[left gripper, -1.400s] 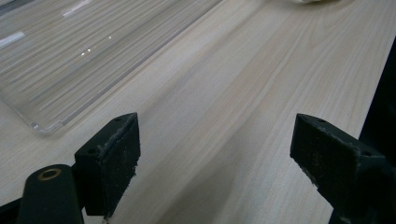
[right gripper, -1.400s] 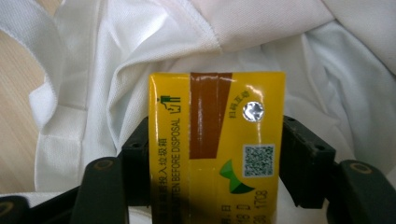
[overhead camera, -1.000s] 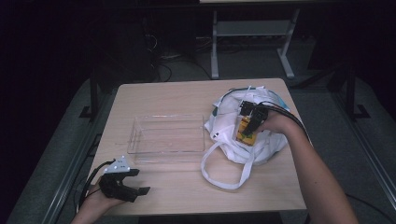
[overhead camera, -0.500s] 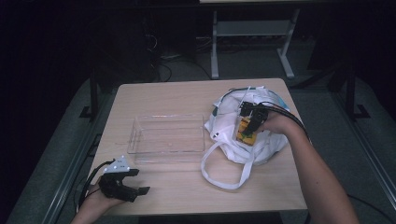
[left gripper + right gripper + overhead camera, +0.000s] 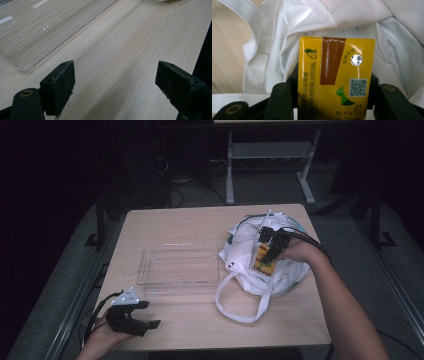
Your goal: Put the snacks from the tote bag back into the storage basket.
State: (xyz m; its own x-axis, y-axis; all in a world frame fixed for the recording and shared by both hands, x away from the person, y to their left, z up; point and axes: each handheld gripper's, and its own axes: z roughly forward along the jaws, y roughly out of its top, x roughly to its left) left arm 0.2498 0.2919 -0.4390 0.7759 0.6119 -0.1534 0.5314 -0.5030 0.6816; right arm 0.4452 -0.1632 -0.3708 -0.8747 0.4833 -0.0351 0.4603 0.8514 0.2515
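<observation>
A white cloth bag [image 5: 260, 265] lies on the right of the wooden table [image 5: 200, 225], its handle loop [image 5: 240, 307] spread toward the front. Over the bag my right gripper [image 5: 267, 255] is shut on a yellow drink carton [image 5: 263, 261]; in the right gripper view the carton [image 5: 334, 77] stands between the jaws with a brown strip and a QR code on it, bag cloth [image 5: 282, 37] behind. A clear plastic tray [image 5: 180, 267] sits at the table's middle. My left gripper [image 5: 142, 320] rests at the front left corner, open, its fingers [image 5: 58, 85] wide apart over bare wood.
The tray's clear corner [image 5: 22, 66] lies just ahead of the left gripper. The table edge [image 5: 202, 47] drops off to dark floor at the right of that view. A metal frame [image 5: 270, 165] stands on the floor behind the table.
</observation>
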